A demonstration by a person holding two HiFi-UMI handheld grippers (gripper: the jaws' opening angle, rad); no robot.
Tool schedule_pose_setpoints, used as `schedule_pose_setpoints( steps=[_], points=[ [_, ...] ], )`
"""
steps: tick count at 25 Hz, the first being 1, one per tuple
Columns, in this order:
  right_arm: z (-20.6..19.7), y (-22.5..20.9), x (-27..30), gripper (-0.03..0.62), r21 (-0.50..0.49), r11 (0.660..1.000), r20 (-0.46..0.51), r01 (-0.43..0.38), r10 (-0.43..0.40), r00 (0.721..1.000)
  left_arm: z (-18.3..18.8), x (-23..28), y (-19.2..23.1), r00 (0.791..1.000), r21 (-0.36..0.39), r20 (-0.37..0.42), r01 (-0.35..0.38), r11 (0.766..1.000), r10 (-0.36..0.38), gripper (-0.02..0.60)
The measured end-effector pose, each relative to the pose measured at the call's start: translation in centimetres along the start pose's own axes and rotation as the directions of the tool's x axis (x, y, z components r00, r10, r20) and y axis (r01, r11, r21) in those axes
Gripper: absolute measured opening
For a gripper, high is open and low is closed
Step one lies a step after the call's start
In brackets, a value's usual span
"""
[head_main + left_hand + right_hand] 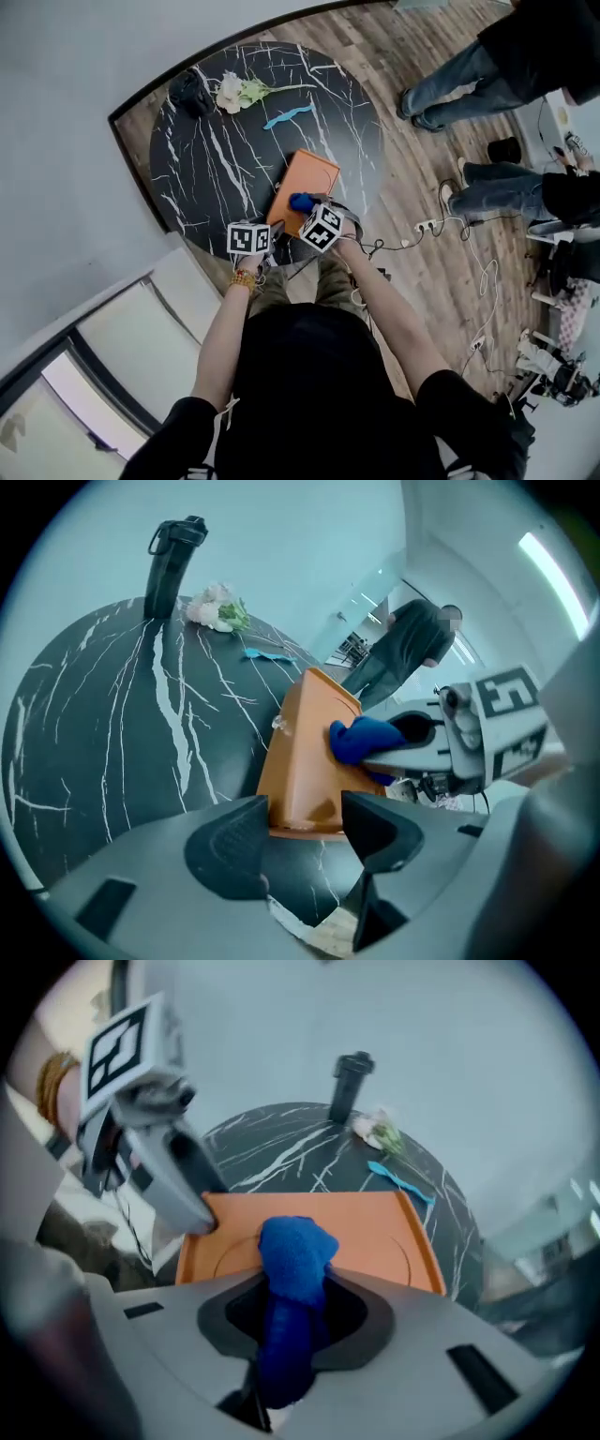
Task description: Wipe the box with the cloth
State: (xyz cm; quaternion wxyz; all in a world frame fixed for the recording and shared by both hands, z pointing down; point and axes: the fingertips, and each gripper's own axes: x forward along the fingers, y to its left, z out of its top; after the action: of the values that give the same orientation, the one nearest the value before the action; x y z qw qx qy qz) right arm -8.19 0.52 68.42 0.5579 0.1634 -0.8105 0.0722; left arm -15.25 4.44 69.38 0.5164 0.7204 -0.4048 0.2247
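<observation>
The flat orange box (pixel 307 183) lies near the front edge of the round black marble table (pixel 216 159). My left gripper (pixel 265 231) comes down at the box's near left corner. In the left gripper view its jaws (pixel 305 834) stand on either side of that end of the box (pixel 300 761) and touch it. My right gripper (pixel 309 212) is shut on a bunched blue cloth (pixel 292 1255), which sticks out past the jaws and rests on the box's top (pixel 375 1227). The same cloth (pixel 361 738) shows against the box in the left gripper view.
At the table's far side stand a black bottle (pixel 192 92), a bunch of flowers (pixel 239 91) and a thin light-blue object (pixel 288 115). People's legs (pixel 459 75) and a power strip with cables (pixel 427 225) are on the wooden floor to the right. A wall runs along the left.
</observation>
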Motion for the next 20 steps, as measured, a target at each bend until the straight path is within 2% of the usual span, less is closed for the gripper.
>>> schedule_pose_setpoints(
  steps=[1,2,4,5,6,7,9,11,12,14,16,18,20],
  points=[
    [0.2,-0.8,-0.1,0.091,0.074,0.997,0.003,-0.013,0.012,1.000,0.0,0.1,0.0,1.000,0.015,-0.011,-0.015,1.000,0.015,0.245],
    [0.6,-0.6,0.0,0.091,0.086,0.996,0.006,-0.032,0.031,0.999,0.0,0.2,0.1,0.999,0.028,-0.019,-0.031,0.999,0.032,0.231],
    [1.4,1.9,0.5,0.091,-0.063,0.995,0.000,-0.075,0.076,0.997,0.1,0.3,0.3,0.998,0.041,-0.027,-0.050,0.998,0.051,0.230],
    [1.5,3.4,0.6,0.091,-0.149,0.984,-0.005,-0.101,0.101,0.995,0.1,0.4,0.3,0.998,0.039,-0.030,-0.050,0.998,0.051,0.232],
    [1.2,4.5,0.4,0.090,-0.202,0.971,-0.011,-0.125,0.126,0.992,0.0,0.4,0.3,0.998,0.035,-0.034,-0.045,0.998,0.046,0.232],
    [0.7,4.9,0.2,0.091,-0.212,0.967,-0.013,-0.143,0.143,0.990,0.0,0.4,0.3,0.999,0.031,-0.039,-0.038,0.999,0.039,0.232],
    [-0.6,3.6,-0.2,0.089,-0.124,0.982,-0.006,-0.143,0.144,0.990,0.1,0.3,0.4,0.998,0.031,-0.053,-0.024,0.999,0.025,0.232],
    [-1.3,1.2,-0.3,0.087,0.002,0.995,-0.012,-0.099,0.099,0.995,0.2,0.4,0.3,0.997,0.042,-0.070,-0.015,0.999,0.018,0.230],
    [-1.1,0.3,-0.2,0.086,0.034,0.997,-0.026,-0.073,0.074,0.997,0.3,0.5,0.2,0.997,0.051,-0.077,-0.013,0.999,0.017,0.227],
    [0.2,0.0,0.6,0.086,0.011,1.000,-0.057,-0.029,0.029,0.998,0.7,0.7,0.0,0.996,0.075,-0.086,-0.013,0.997,0.020,0.225],
    [1.7,1.2,1.2,0.086,-0.041,0.999,-0.055,-0.022,0.019,0.998,0.7,0.8,0.0,0.995,0.093,-0.094,-0.013,0.996,0.022,0.224],
    [2.3,2.8,1.2,0.086,-0.045,0.997,-0.027,-0.062,0.061,0.998,0.6,0.9,0.1,0.995,0.093,-0.099,-0.005,0.996,0.014,0.224],
    [1.9,4.2,0.5,0.086,0.007,0.991,0.011,-0.133,0.133,0.991,0.3,0.7,0.3,0.995,0.085,-0.102,0.002,0.996,0.007,0.224]
  ],
)
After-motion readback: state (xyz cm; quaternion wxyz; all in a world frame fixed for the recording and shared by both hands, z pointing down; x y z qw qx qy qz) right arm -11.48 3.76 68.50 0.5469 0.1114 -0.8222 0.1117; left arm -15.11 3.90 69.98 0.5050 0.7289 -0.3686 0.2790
